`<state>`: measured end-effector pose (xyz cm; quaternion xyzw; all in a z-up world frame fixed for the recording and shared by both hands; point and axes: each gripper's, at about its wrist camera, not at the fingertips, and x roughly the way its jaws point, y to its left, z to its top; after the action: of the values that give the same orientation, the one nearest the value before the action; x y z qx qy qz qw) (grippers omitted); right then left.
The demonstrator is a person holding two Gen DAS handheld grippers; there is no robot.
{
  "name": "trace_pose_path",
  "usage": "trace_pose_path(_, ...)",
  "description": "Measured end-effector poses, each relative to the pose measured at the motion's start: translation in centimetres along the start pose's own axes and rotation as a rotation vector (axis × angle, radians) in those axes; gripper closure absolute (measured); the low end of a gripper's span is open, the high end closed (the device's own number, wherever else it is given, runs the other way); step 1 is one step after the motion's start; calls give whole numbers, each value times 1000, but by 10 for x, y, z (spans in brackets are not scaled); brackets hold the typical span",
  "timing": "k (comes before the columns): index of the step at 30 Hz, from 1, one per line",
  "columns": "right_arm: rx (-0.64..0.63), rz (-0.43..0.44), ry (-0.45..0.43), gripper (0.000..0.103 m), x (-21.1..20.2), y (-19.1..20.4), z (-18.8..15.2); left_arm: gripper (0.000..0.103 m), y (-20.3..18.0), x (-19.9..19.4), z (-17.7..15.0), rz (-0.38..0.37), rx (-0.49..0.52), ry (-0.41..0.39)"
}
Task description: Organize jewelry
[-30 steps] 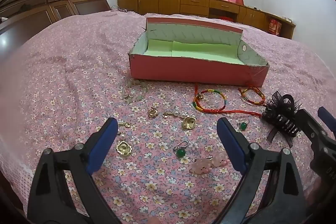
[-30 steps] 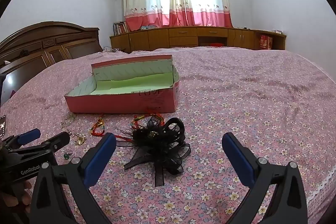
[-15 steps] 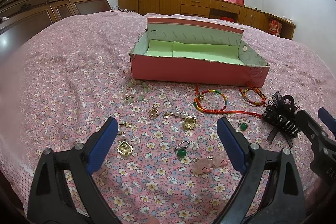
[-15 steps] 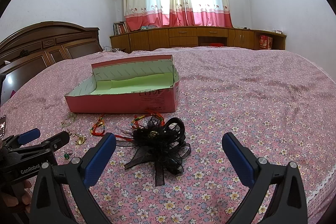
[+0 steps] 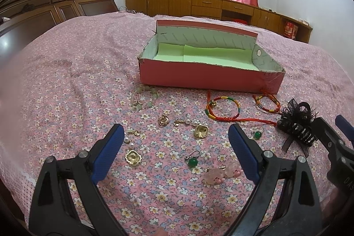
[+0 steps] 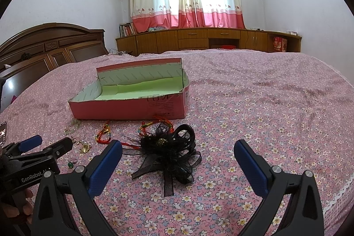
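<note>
Both hand-held grippers — left, right — gape wide, empty, above scattered jewelry.

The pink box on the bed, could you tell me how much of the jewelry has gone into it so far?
Nothing yet: the pink box looks empty. Both the left gripper and right gripper are open and hold nothing. The earrings, bracelets and black hair clip lie on the bedspread.

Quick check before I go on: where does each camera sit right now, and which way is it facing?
Left wrist: on left gripper, low over bedspread, facing earrings and pink box; right gripper at right edge.
Right wrist: on right gripper, facing black hair clip; left gripper at left.
Shared: box, clip, bracelets.
</note>
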<state>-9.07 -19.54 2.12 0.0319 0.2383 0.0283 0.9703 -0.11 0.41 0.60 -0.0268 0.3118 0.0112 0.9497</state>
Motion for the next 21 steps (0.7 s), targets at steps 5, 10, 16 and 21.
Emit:
trace_pose_path(5, 0, 1, 0, 0, 0, 0, 0, 14, 2, 0, 1, 1, 1, -1)
trace_pose_path(10, -1, 1, 1, 0, 0, 1, 0, 14, 2, 0, 1, 0, 0, -2)
trace_pose_path(16, -1, 1, 0, 0, 0, 1, 0, 14, 2, -1, 1, 1, 0, -3)
trace_pose_path(21, 0, 1, -1, 0, 0, 1, 0, 14, 2, -1, 2, 3, -1, -6)
